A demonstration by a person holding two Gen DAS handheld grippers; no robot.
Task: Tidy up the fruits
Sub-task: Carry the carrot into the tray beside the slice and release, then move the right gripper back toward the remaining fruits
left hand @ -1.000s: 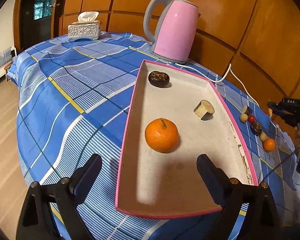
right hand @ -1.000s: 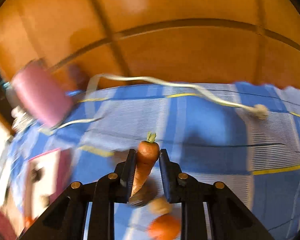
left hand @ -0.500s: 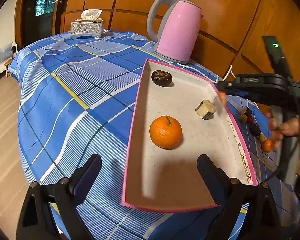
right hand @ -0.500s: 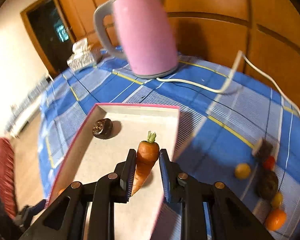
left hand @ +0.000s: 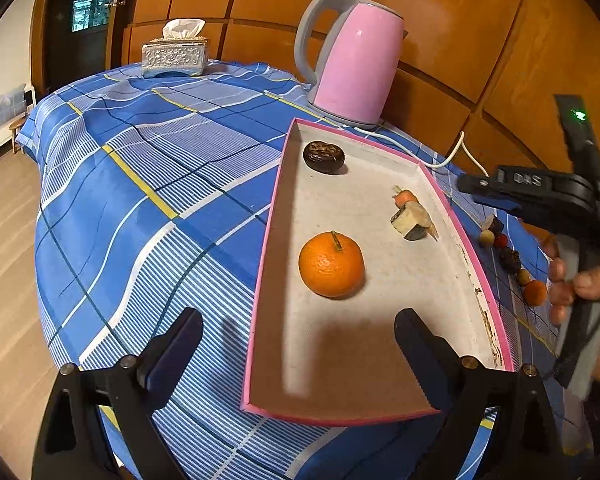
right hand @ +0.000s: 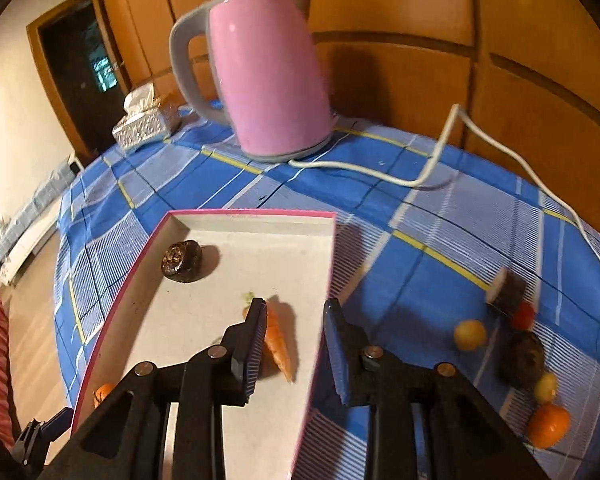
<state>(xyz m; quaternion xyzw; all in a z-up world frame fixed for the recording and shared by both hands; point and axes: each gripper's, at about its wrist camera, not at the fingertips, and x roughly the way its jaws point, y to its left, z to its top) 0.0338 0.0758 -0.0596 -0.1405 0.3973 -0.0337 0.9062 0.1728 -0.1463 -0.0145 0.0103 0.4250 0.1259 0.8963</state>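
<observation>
Carrot [right hand: 278,342] now lies in the pink-rimmed tray [right hand: 244,213] instead of being clamped and carried over the blue checked surface [right hand: 440,216]. Right gripper [right hand: 296,344] fingers are opening; the carrot lies free beside the left one, nothing pressed between them. It sits just beside the cut white chunk [left hand: 410,220], past the orange [left hand: 331,264], with the dark fruit [left hand: 323,156] at the tray's far end. Left gripper [left hand: 298,344] hangs wide open and empty at the tray's near end, likely waiting. Small fruits [right hand: 469,334] outside the tray's right rim remain unsorted.

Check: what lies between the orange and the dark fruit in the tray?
Nothing: bare tray floor between the orange and the dark fruit, per left wrist view.
</observation>
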